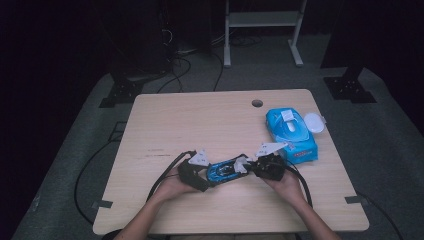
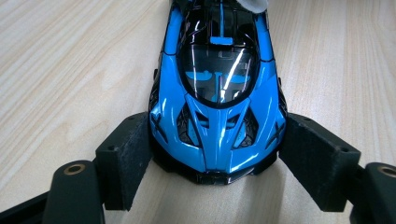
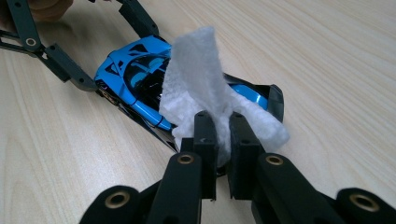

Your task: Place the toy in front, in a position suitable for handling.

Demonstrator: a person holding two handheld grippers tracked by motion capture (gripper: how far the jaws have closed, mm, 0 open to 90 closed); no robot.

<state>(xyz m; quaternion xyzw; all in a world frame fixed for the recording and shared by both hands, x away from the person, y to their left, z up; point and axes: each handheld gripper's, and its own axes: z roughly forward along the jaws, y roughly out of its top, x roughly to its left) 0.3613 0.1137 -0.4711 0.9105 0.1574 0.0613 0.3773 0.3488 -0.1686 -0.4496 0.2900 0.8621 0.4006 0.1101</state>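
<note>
A glossy blue and black toy car lies on the wooden table near the front edge, between my two grippers. My left gripper is shut on the car, its pads pressed against both sides of one end. My right gripper is shut on a white wet wipe, which drapes over the other end of the car. In the high view the left gripper is at the car's left, and the right gripper with the wipe is at its right.
A blue pack of wet wipes lies at the table's right side with its round white lid flipped open. A cable hole sits near the far edge. Cables trail from both grippers off the table front.
</note>
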